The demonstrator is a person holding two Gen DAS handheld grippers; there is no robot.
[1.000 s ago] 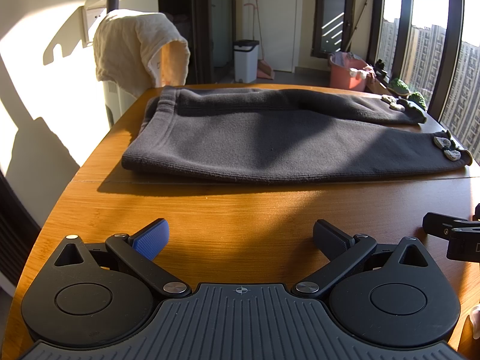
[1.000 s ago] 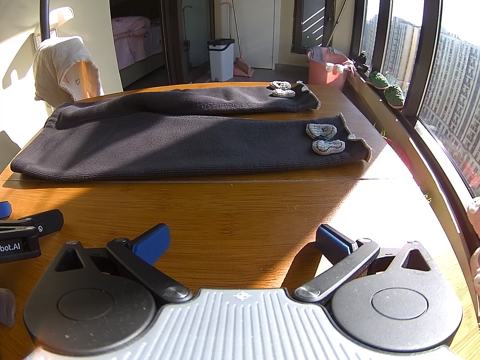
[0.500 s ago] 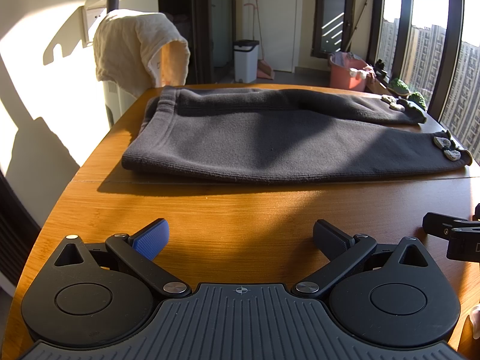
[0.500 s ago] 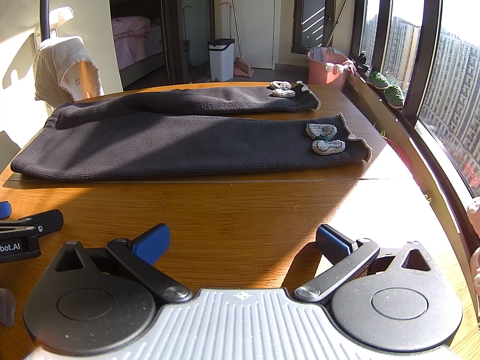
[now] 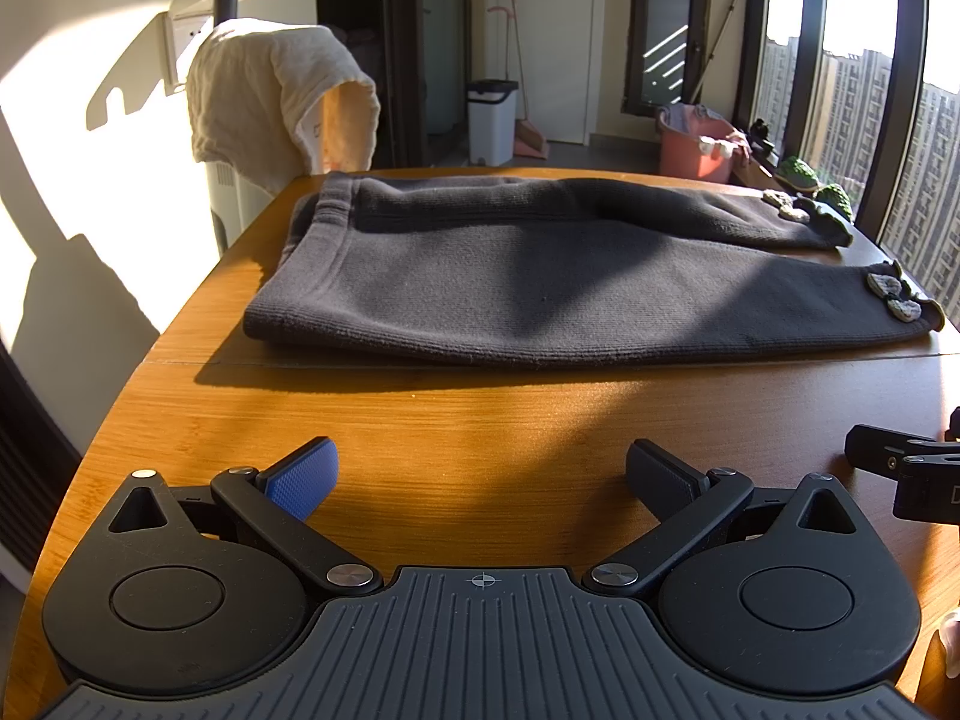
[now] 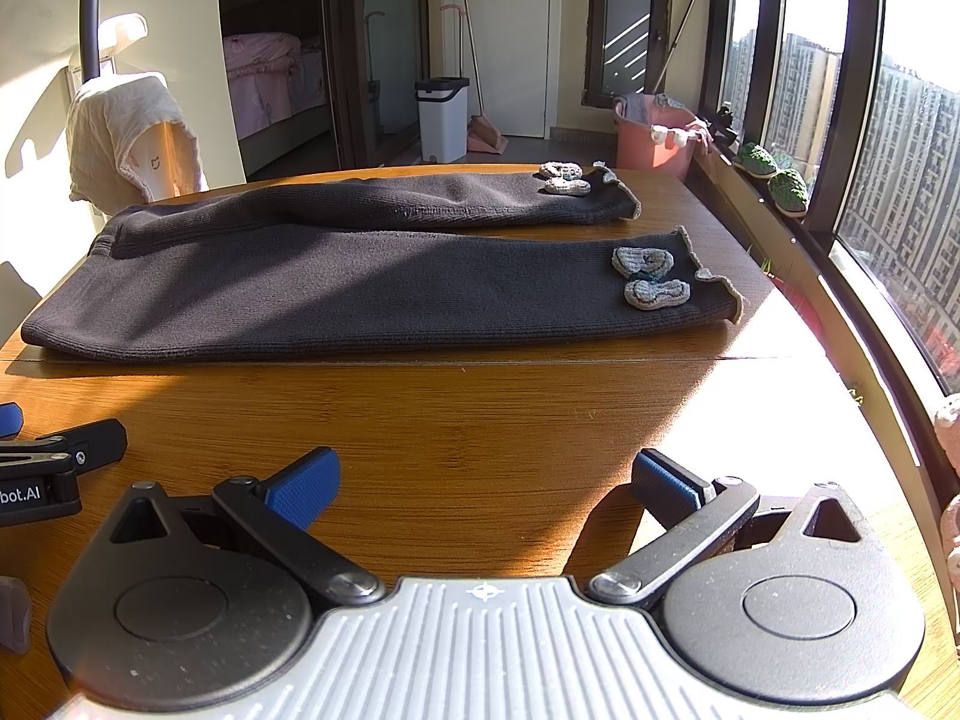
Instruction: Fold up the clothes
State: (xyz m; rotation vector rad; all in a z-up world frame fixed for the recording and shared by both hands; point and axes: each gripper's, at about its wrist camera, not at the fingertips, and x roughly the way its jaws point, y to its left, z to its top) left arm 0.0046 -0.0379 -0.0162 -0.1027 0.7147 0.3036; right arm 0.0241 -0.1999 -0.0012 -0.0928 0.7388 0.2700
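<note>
Dark grey knit trousers [image 5: 540, 276] lie flat across the far half of the wooden table [image 5: 480, 414], waistband at the left, both legs stretched to the right; they also show in the right wrist view [image 6: 360, 294]. Grey bow decorations [image 6: 648, 276] sit near each cuff. My left gripper [image 5: 480, 474] is open and empty, low over the table's near part, short of the trousers. My right gripper [image 6: 486, 480] is open and empty, beside the left one and level with it. Each gripper's tip shows at the edge of the other's view.
A cream towel [image 5: 270, 96] hangs over a stand past the table's left far corner. A white bin [image 6: 443, 117], a pink tub [image 6: 657, 138] and a window sill with green plants [image 6: 774, 177] lie beyond. The table's right edge [image 6: 840, 372] runs by the window.
</note>
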